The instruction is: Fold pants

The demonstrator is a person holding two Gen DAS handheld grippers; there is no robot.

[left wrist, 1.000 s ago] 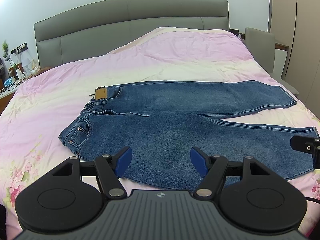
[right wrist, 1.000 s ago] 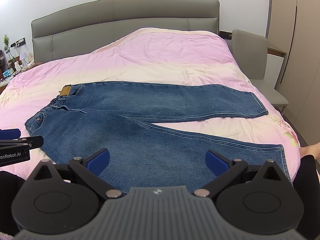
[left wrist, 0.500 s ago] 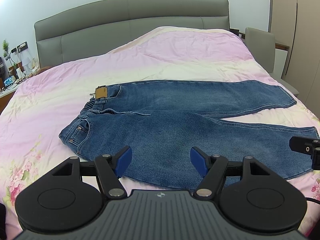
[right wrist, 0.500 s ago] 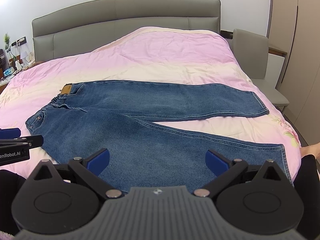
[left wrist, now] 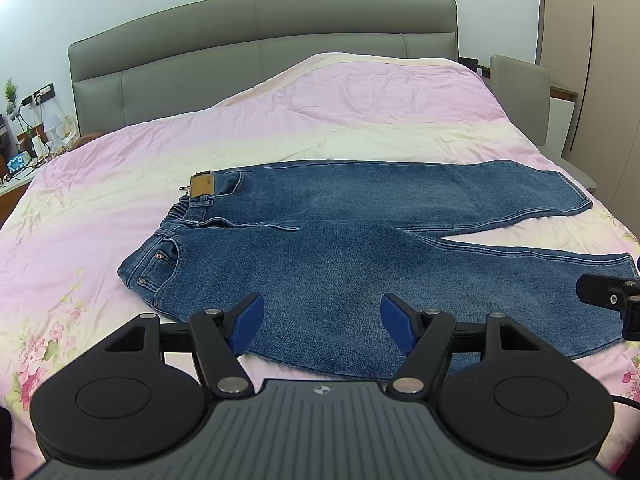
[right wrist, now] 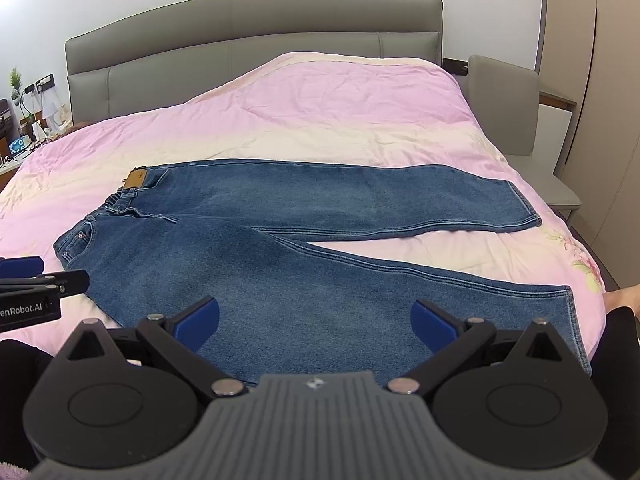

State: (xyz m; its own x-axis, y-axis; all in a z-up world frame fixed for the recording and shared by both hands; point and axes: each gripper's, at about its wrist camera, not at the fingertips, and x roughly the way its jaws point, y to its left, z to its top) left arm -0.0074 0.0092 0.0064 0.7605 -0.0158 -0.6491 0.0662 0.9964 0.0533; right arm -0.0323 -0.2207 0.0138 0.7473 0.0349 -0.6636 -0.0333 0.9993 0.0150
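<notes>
Jeans [left wrist: 360, 248] lie flat and unfolded across the near half of the bed [left wrist: 360, 112], waistband [left wrist: 188, 216] to the left, the two legs splayed in a V toward the right, far leg hem [left wrist: 576, 196] close to the bed's right edge, near leg hem [right wrist: 572, 320] near the front right corner. Almost nothing has changed over the last second: denim sits the same, no crease lifted; the left view has drifted a touch so the jeans read slightly further off, and the right tongs [right wrist: 316, 320] look unmoved. Reads as pre-grasp, fold not yet begun. Left tongs [left wrist: 322, 316] released, jaws spread, empty, hovering over the near leg's thigh area just short of the near edge of the denim. Right tongs also released, spread wider, empty, over the lower part of the near leg. Each tong shows at the side of the other's view, well apart from one another. Likely first step: bring one leg onto the other, so the near long edge and hem are the grab lines. Room: plenty of bare pink duvet behind the jeans toward the headboard [left wrist: 260, 40], also left of the waistband. Tight on the right: hems near the mattress edge, chair [right wrist: 504, 100] just beyond. Nightstand clutter [left wrist: 24, 136] far left, out of the way.
</notes>
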